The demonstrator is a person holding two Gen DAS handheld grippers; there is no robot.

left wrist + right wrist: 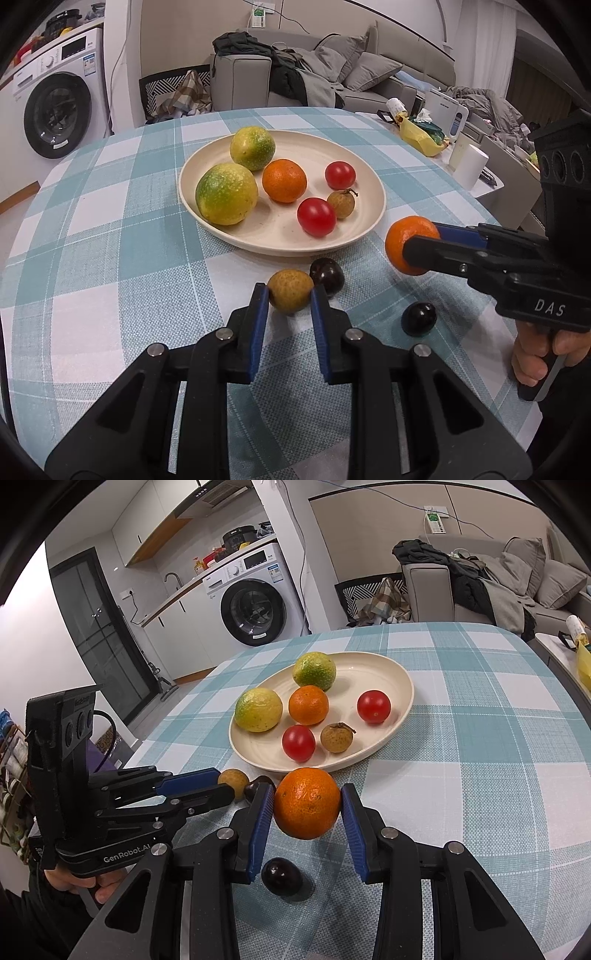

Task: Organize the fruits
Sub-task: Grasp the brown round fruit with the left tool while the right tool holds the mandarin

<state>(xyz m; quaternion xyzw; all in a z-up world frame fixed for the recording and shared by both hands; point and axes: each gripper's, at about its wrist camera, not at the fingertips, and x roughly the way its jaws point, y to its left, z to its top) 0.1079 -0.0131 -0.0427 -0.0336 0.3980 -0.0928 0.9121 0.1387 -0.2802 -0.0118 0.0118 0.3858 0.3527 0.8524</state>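
1. The left gripper (pixel 290 295), bottom centre, clamps a round tan longan (pixel 290 294).
2. The right gripper (pixel 307 805) grips an orange mandarin (pixel 307 803), which hides the cream plate's (pixel 399 672) near rim.
3. A dark plum (pixel 258 787) is half hidden behind its finger.

Both grippers (pixel 290 295) (pixel 306 805): matte black linkage, blue ribbed pads (pixel 258 332), silver pivot screws. White "DAS" and "GenRobot.AI" markings. Bare-skin hand (pixel 543 354) on trigger; sleeve prob. dark, hard to tell.

A washing machine (pixel 255 609), grey sofa (pixel 369 70) and white cup (pixel 471 166) surround the table.
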